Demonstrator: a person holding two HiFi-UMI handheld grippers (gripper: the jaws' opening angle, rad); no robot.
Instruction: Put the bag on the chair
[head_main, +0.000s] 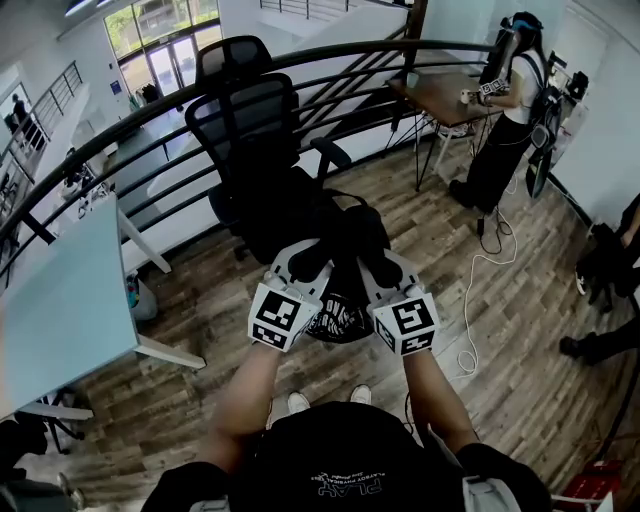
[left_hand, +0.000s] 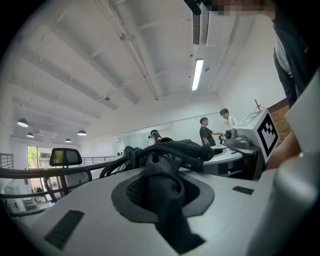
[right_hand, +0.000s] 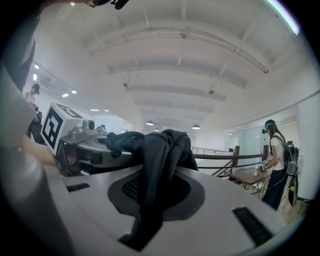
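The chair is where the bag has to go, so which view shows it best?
The head view: the black chair shows nearly whole, standing just beyond the bag. The left gripper view catches only what looks like its headrest near the left edge. The right gripper view shows none of it.

The head view looks steeply down on the left gripper (head_main: 312, 258), right gripper (head_main: 374, 266) and the chair (head_main: 245, 130) beyond. Each gripper view faces level, close against the bag (left_hand: 161, 182), catching the other gripper and, seemingly, the same far railing (right_hand: 220, 157).
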